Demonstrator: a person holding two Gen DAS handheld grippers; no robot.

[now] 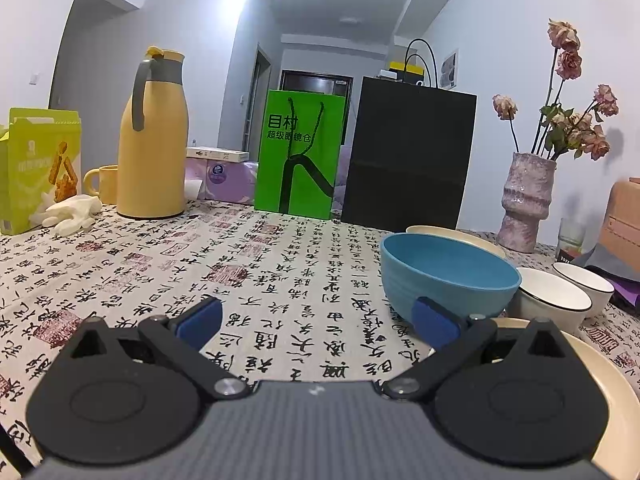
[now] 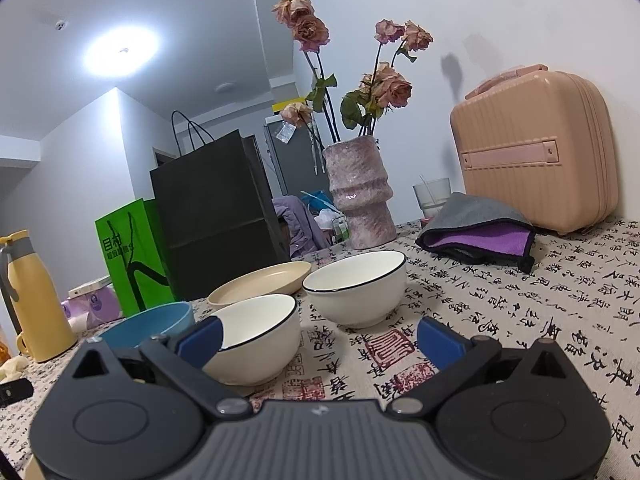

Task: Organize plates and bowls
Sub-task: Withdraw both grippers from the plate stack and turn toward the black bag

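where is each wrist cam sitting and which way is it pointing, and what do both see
Left wrist: sits low behind the open left gripper, facing across the table to the yellow jug, green bag and black bag; blue bowl at right.
Right wrist: sits low behind the open right gripper, facing two white bowls, a cream plate, vase and pink case.
Own body: only gripper fingers.
Shared: blue bowl, white bowls, vase, both bags, jug.
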